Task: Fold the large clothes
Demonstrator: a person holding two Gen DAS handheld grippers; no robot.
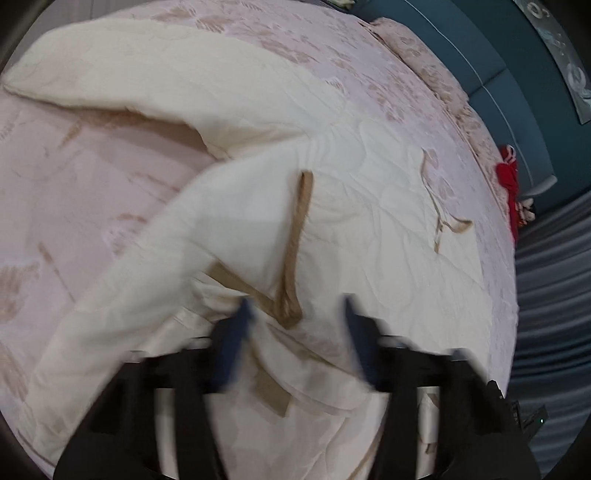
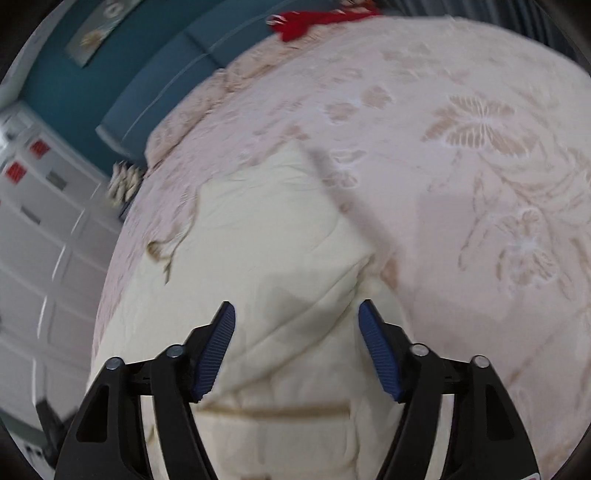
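garment [image 1: 354,229] spread on bed [image 1: 74,192] for folding | left gripper [image 1: 295,317] fingers apart, empty, over hem | right gripper [image 2: 296,321] likewise

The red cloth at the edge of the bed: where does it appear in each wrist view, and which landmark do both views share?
Left wrist view: the red cloth is at the right edge, halfway down, beside the bed's rim.
Right wrist view: the red cloth is at the top centre, blurred.
Shared landmark: the blue headboard, close to the cloth in both views.
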